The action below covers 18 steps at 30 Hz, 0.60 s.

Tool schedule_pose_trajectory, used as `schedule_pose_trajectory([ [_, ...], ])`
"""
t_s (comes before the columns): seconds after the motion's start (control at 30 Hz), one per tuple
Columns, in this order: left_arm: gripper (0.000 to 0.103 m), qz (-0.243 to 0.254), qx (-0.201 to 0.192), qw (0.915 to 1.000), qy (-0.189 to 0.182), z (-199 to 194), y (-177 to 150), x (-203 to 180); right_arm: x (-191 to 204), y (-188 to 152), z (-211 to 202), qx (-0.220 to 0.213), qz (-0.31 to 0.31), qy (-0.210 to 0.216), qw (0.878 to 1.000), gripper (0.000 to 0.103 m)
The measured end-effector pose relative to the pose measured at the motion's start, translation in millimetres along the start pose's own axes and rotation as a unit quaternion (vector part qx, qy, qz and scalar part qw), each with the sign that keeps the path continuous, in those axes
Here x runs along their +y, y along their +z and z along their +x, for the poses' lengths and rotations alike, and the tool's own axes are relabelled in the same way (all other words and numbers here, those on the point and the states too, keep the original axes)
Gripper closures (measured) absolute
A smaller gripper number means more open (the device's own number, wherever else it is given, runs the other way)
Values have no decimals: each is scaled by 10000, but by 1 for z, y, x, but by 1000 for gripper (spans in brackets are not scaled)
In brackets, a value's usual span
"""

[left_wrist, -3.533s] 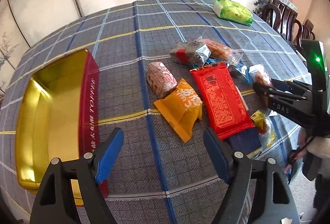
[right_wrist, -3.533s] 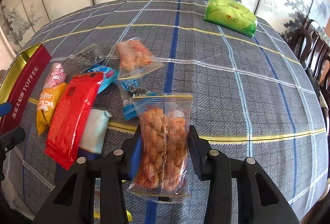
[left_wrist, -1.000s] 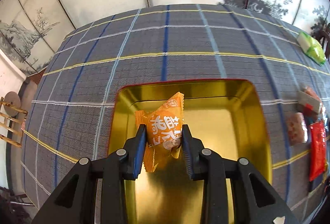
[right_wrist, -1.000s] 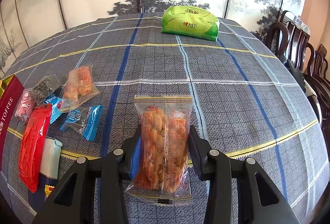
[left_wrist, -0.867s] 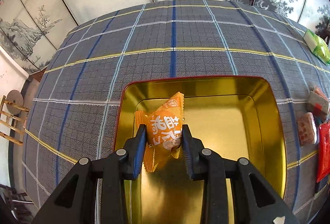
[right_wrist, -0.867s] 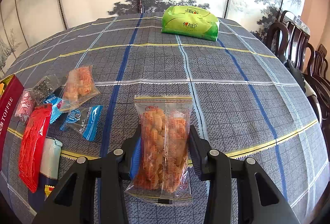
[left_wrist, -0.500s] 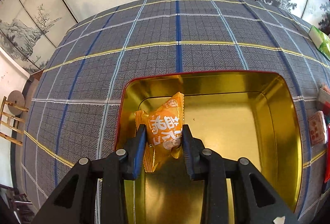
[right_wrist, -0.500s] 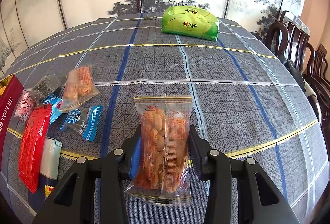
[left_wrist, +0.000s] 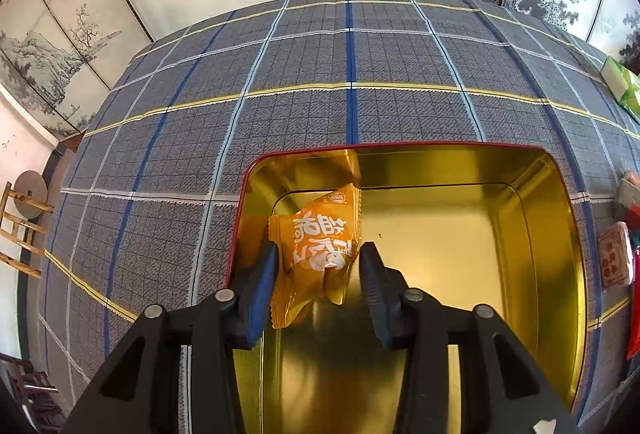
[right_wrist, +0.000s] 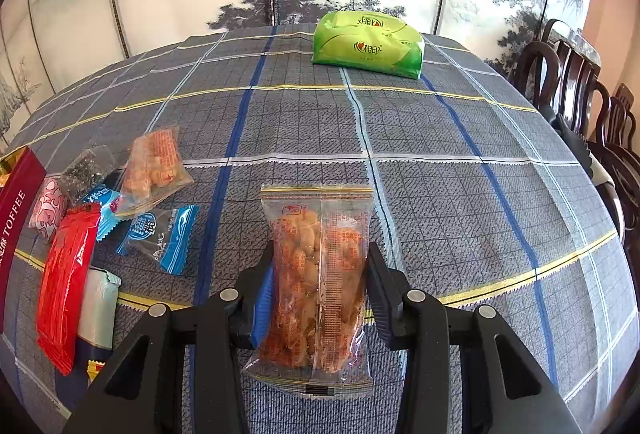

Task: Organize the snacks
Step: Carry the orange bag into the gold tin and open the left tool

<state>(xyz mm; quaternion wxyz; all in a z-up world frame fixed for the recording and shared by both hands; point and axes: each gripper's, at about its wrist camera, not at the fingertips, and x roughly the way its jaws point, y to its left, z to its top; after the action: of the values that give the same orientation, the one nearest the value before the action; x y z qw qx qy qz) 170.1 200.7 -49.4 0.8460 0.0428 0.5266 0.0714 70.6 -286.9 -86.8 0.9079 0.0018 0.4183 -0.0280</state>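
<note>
- Left wrist view shows the left tool [left_wrist: 318, 276] over the gold tin [left_wrist: 532, 234], its jaws opening; the orange snack packet [left_wrist: 318, 246] sits between them, and the right pad already stands clear of the wrapper.
- To finish this release well, I judge the jaws should spread until both pads are free of the packet, and only then lift straight up, so the crinkled wrapper does not catch and ride out of the tin.
- The packet sits at the tin's left side, near the wall; letting it lie flat there would leave the open gold floor for the other snacks.
- Right wrist view shows the right tool [right_wrist: 320, 282] pinching a clear bag of fried snacks [right_wrist: 318, 274] above the counter [right_wrist: 440, 194], ready for its turn.
- Whether the orange packet rests on the tin floor or still hangs from the left pad is hard to tell.
- The tin's near edge is hidden behind the tool body.
- On the counter, the red packet [right_wrist: 66, 274] covers part of a pale one, and the tin shows only as a red strip at the frame's left edge.
</note>
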Motion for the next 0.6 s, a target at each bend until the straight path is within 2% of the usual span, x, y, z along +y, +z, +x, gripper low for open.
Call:
schedule_pose_trajectory([
  [0.1, 55, -101, -8, 9998, -144, -6, -2, 1, 0, 0, 0, 3, 0, 2, 10000, 60],
  [0.33, 50, 16, -252, 9996, -147, -33, -14, -4, -3, 1, 2, 53, 21, -3, 10000, 60],
  [0.53, 47, -151, -552, 9983, -139, -66, -40, 2, -4, 8, 6, 245, 56, -34, 9997, 60],
  [0.6, 43, -235, -623, 9975, -223, -77, -49, 5, -5, 11, 7, 347, 70, -19, 9994, 60],
])
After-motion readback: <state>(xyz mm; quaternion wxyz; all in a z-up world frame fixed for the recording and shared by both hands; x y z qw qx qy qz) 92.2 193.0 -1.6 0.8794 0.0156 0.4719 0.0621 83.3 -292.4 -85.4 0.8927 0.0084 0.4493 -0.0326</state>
